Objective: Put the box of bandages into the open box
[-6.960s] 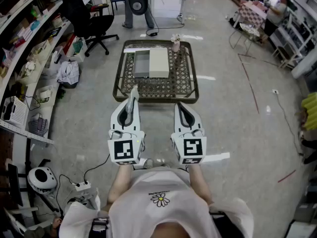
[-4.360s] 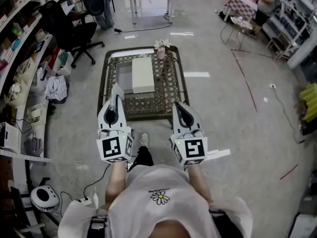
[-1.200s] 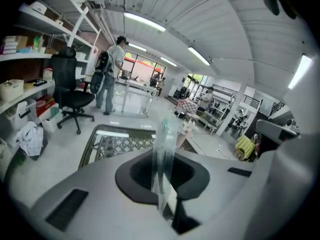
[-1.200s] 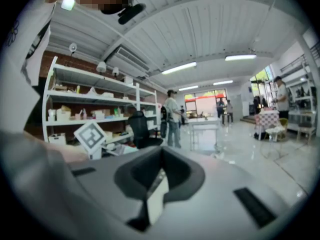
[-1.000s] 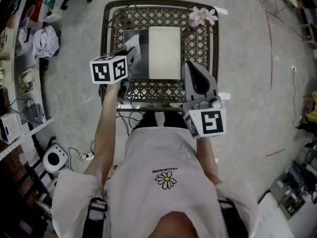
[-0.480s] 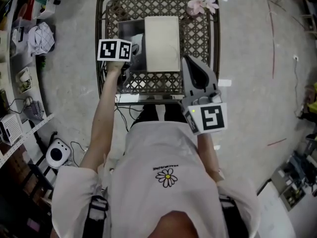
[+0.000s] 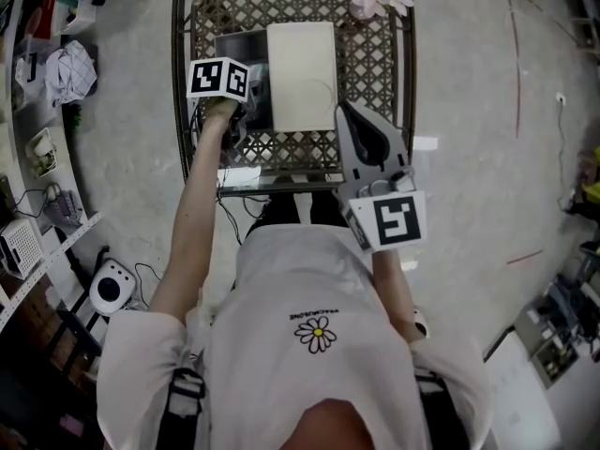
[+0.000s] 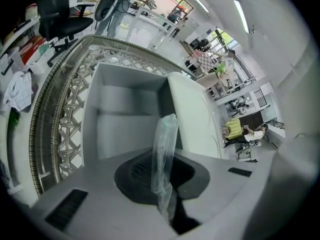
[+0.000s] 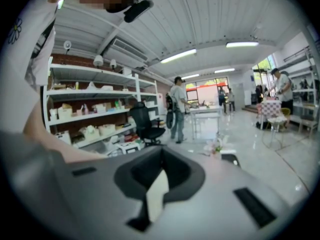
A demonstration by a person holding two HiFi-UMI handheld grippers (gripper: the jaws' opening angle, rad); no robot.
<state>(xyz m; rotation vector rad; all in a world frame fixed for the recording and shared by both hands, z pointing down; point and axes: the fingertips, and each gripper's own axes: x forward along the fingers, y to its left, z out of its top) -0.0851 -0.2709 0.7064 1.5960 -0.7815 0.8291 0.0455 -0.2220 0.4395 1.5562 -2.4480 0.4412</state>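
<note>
While our left gripper (image 8: 165, 184) hangs over the near edge of the open box (image 8: 125, 91), its jaws are pinched on the box of bandages (image 8: 164, 149). It shows as a thin, flat pack in clear wrap and stands up out of the jaws, right above the open box's grey hollow. From the head view, we see the left gripper (image 7: 246, 87) above the near left part of the open box (image 7: 234, 50). The pale lid (image 7: 302, 64) lies just to the right of the hollow. Both sit on the latticed worktop (image 7: 375, 73).

We judge the pack to be light and fairly stiff. The film over it looks slick and loose, so a grip on the wrap alone could slide. The hold is best kept on the flat faces near the lower end, as it is now. The pack is slim, so it should drop flat into the hollow without force.

Our right gripper (image 9: 156, 194) is held back on the near side of the open box, off its right corner. Its jaws are pressed together and aimed at the room. We can name nothing held between them.
</note>
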